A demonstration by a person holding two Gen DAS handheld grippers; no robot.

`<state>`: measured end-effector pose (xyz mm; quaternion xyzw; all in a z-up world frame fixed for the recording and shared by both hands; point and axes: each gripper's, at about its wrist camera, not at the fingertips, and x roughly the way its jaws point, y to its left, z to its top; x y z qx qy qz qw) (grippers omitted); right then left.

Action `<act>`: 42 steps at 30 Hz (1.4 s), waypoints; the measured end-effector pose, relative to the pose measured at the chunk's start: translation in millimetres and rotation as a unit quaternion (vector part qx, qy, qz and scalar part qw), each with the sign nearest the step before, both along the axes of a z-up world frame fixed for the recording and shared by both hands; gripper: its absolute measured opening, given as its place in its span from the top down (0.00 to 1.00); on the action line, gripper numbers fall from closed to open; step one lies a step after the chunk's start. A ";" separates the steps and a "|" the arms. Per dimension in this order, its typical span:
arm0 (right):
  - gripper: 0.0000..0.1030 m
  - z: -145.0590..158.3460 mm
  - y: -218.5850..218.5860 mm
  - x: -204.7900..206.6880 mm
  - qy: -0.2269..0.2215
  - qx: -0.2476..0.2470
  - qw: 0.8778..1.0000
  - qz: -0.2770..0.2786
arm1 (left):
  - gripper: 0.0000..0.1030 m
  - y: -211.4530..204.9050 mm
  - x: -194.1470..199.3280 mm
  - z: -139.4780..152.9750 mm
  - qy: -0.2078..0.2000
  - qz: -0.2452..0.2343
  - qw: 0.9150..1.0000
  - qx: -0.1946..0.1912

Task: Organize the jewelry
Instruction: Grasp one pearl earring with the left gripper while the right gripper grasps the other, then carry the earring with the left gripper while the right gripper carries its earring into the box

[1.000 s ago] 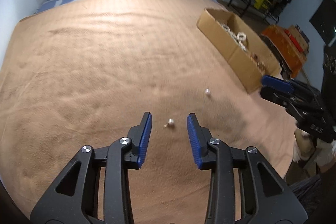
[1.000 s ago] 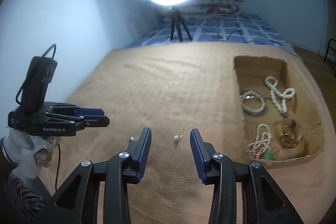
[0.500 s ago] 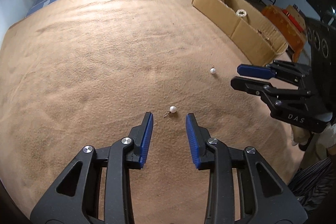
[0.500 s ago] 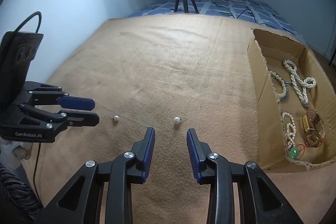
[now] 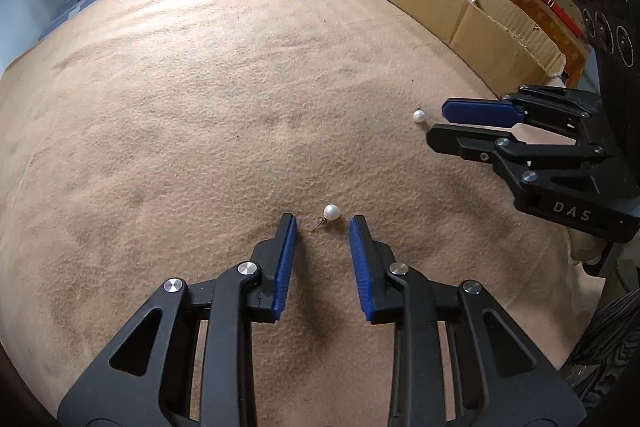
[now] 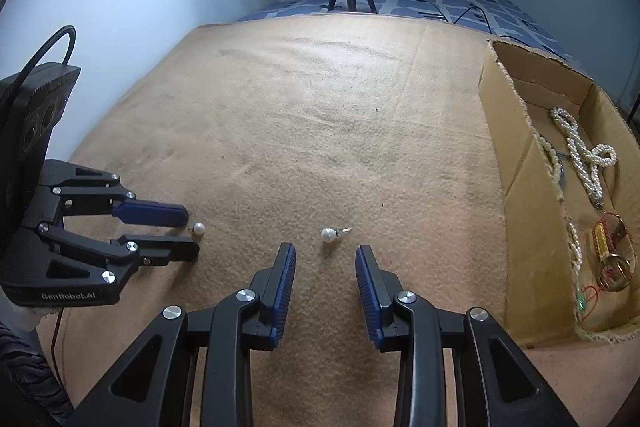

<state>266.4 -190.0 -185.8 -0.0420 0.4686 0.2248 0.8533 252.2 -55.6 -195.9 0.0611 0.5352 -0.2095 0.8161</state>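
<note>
Earrings, pearl, two, loose on a tan fleece blanket (image 5: 200, 115), both on the open side of the cardboard box (image 6: 532, 227), neither in it yet. Change since a second ago: both grippers have come down toward the blanket and each now frames one stud. The left gripper (image 5: 323, 227) has its jaws closing, the left earring (image 5: 331, 213) just ahead of the tips, post toward the pads, not yet touched; this one lies farther from the box. The right gripper (image 6: 325, 254) stands part open and empty, the right earring (image 6: 329, 235) just beyond its tips, nearer the box wall. Judgement: a paired pick-up is in hand, delivery to the box to follow. Materials: glossy round pearls on thin metal posts, small and apt to roll or sink into the nap; ribbed blue pads on black frames; corrugated box, torn rim, holding pearl strands (image 6: 584, 155) and a gilt bangle (image 6: 612, 259). Blanket soft, matted, faintly creased.
</note>
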 end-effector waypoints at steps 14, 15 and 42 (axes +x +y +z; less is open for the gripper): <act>0.86 -11.1 8.8 9.7 0.000 -0.018 1.000 0.004 | 0.92 -16.9 1.3 -2.5 -0.015 -0.014 1.000 0.021; 0.88 -11.1 8.4 10.1 0.000 -0.018 1.000 0.003 | 0.92 -17.5 0.4 -2.3 -0.016 -0.014 1.000 0.023; 0.94 40.9 -13.0 -17.1 -0.040 0.023 0.999 0.009 | 0.93 -2.8 -1.7 40.5 -0.054 0.019 0.998 -0.019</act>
